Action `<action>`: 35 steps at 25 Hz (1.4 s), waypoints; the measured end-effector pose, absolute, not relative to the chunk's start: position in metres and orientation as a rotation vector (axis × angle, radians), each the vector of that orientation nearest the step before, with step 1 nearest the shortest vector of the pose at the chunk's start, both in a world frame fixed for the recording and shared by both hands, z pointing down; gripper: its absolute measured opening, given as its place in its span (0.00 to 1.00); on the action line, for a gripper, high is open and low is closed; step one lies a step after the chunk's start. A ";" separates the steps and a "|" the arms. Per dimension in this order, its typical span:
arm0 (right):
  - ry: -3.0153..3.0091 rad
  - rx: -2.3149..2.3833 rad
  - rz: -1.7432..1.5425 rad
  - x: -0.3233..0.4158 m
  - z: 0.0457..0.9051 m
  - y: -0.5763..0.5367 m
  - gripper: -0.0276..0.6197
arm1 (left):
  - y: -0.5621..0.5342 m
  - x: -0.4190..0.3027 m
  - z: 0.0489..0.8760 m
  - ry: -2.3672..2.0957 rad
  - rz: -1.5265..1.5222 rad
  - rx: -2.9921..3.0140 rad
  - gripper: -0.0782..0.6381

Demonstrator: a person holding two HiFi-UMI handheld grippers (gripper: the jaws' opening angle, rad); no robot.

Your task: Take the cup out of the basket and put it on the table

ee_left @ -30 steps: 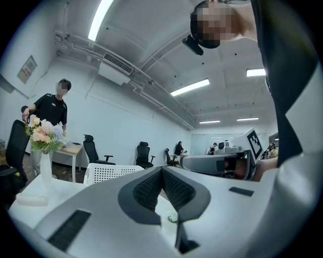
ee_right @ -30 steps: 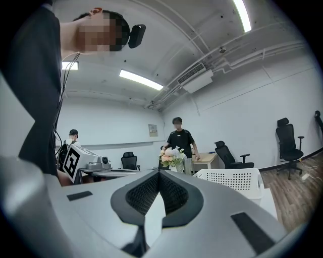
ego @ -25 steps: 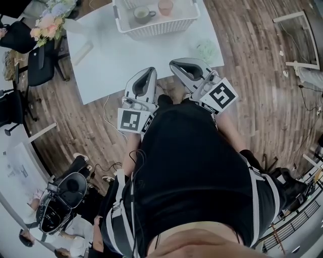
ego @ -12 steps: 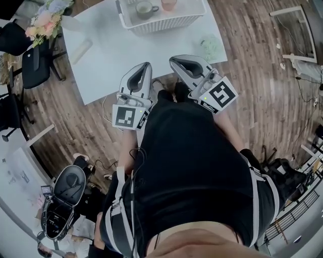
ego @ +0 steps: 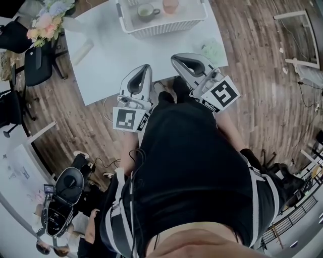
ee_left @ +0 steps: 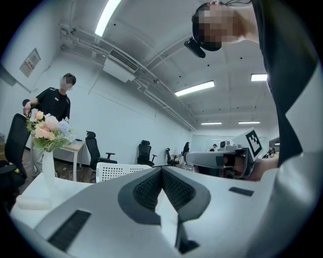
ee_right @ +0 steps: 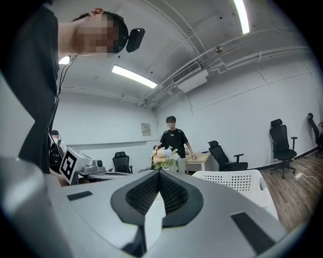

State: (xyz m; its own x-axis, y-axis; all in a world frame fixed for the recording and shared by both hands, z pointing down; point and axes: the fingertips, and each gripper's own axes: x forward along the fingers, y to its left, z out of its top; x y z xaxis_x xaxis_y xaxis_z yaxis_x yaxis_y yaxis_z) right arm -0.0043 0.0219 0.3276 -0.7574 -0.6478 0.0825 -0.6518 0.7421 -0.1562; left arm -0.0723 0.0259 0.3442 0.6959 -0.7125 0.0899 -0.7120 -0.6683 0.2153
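A white slatted basket stands at the far side of the white table. Inside it are a pale green cup with a handle and a pink cup. My left gripper and right gripper hover side by side over the table's near edge, well short of the basket. Both are shut with nothing between the pads. In the left gripper view the left gripper points toward the basket. In the right gripper view the basket lies to the right of the right gripper.
A vase of flowers stands at the table's far left corner, a white oblong thing lies near it, and a pale green crumpled thing sits near the right corner. Black office chairs stand left of the table. A person stands behind the flowers.
Both grippers have shifted a little over the table's near edge, still shut and empty. The head view has tilted, so the basket sits nearer the picture's top edge.
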 end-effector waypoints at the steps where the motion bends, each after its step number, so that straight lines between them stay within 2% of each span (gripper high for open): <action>1: -2.917 1.080 0.273 -0.002 0.327 0.019 0.07 | 0.023 -0.069 0.344 -1.144 0.004 2.673 0.14; 24: -3.007 0.978 0.278 0.098 0.330 -0.062 0.07 | -0.049 0.033 0.333 -1.273 0.043 2.672 0.14; 35: -2.967 1.015 0.291 0.089 0.337 -0.081 0.07 | -0.069 0.023 0.340 -1.236 0.049 2.660 0.14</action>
